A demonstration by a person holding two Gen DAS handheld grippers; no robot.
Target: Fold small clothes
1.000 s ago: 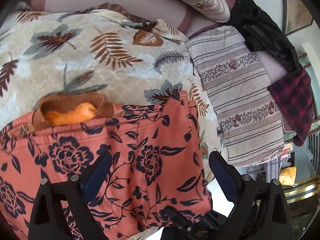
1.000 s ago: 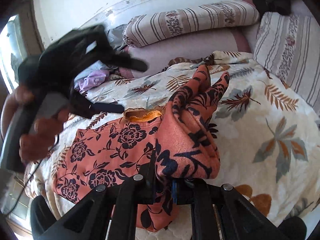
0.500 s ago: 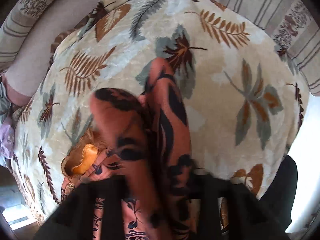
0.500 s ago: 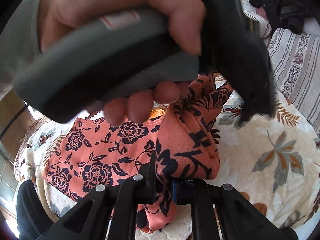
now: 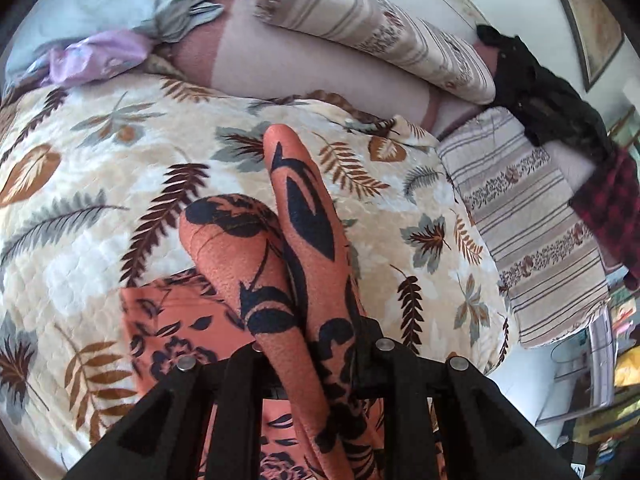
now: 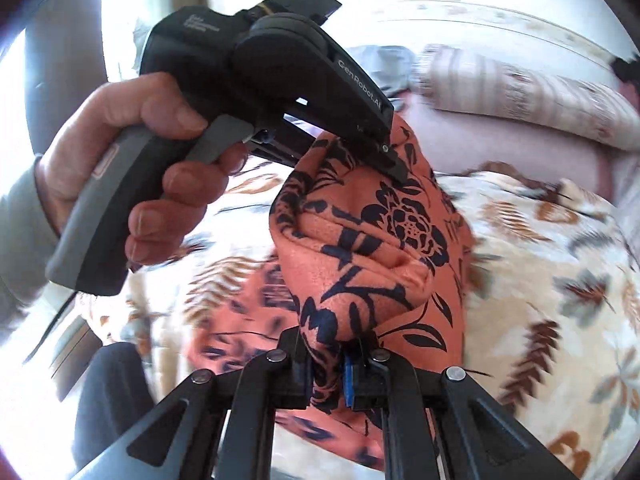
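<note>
A leaf-print quilt (image 5: pixel 100 208) covers the bed and is the working surface. On its near part lies the orange floral garment (image 6: pixel 372 248), partly flat on the quilt, with one edge lifted clear above it. Both tools hold that raised edge, likely so it can be carried over as one straight fold line. The left gripper (image 6: pixel 394 168), held in a hand (image 6: pixel 132 184), is pressed together on a bunched fold of garment above the quilt. The right gripper (image 6: pixel 340 376), nearer the quilt's front edge, pinches another bunch tight. Two holds keep the cloth from sagging between them.
</note>
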